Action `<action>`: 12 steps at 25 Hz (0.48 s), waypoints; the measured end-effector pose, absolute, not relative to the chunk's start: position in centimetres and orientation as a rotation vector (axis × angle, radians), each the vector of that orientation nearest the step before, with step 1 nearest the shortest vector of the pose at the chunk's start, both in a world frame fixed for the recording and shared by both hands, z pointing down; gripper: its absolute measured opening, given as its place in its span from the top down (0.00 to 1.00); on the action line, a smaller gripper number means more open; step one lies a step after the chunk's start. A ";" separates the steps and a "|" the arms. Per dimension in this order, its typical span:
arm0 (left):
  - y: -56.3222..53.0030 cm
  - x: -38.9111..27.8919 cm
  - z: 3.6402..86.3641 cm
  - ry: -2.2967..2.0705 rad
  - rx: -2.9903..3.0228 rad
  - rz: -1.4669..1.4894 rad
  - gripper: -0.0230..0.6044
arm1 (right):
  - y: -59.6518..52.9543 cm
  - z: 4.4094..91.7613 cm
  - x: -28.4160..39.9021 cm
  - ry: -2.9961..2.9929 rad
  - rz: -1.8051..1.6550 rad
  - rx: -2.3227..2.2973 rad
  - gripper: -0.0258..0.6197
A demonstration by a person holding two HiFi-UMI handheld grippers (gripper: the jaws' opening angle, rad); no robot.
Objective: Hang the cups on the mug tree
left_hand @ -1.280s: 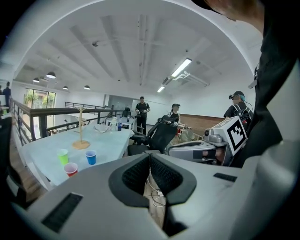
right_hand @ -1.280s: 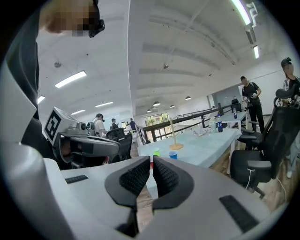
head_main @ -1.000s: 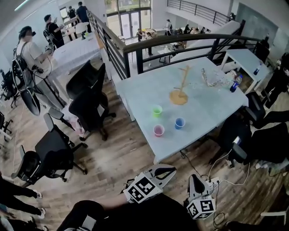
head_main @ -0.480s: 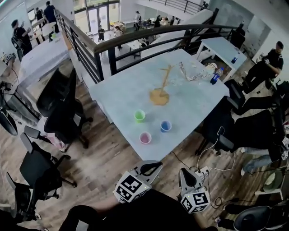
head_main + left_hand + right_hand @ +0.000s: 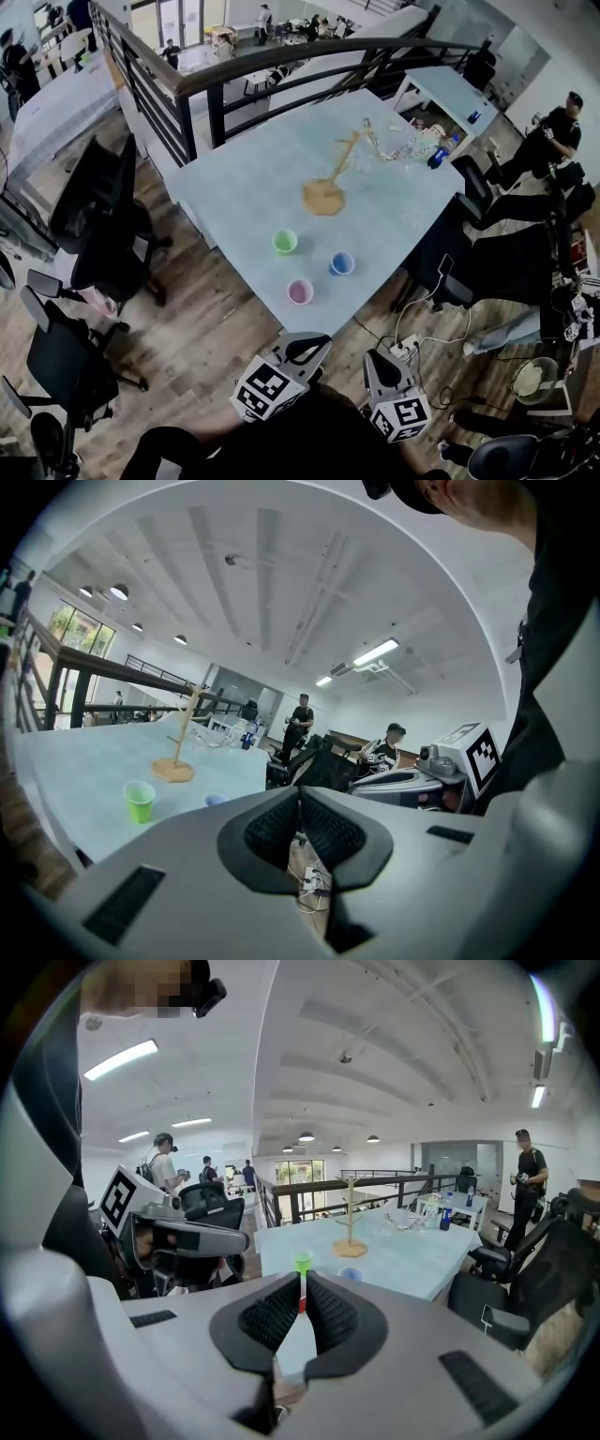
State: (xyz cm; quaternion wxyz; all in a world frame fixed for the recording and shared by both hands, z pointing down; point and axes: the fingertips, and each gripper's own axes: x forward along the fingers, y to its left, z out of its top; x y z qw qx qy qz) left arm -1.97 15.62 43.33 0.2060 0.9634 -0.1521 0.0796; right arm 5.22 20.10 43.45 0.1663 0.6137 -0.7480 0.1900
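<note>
Evidently, the approach step was in hand, and no cup had yet been hung. The desk (image 5: 253, 178) lay well ahead of the person, beyond a strip of wooden floor (image 5: 206, 328). The mug tree (image 5: 324, 195) stood upright near the middle of the desk, and its pegs appeared bare. The left tool (image 5: 300, 794) and the right tool (image 5: 303, 1288) were held low in front of the body, well apart from the desk. Each tool had its jaws clenched together with nothing gripped. Three cups stood upright and apart on the near part of the desk: the green cup (image 5: 284, 242) nearest the tree, the blue cup (image 5: 341, 263) to its right, and the pink cup (image 5: 300, 292) by the near edge. The next move called for reaching the desk, releasing one tool's jaws, and seating them on a cup's wall.
</note>
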 end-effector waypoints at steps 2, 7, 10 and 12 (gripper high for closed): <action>15.0 -1.8 43.5 -0.417 2.681 0.225 0.93 | 19.4 43.7 5.3 -2.128 0.551 1.740 0.90; 13.3 -1.4 44.3 -0.445 2.680 0.257 0.93 | 17.2 44.5 5.9 -2.152 0.560 1.717 0.90; 11.4 -1.2 43.8 -0.504 2.688 0.258 0.93 | 15.0 44.5 6.5 -2.204 0.534 1.684 0.90; 10.3 -0.7 43.4 -0.550 2.690 0.262 0.93 | 13.8 44.4 7.4 -2.235 0.518 1.666 0.90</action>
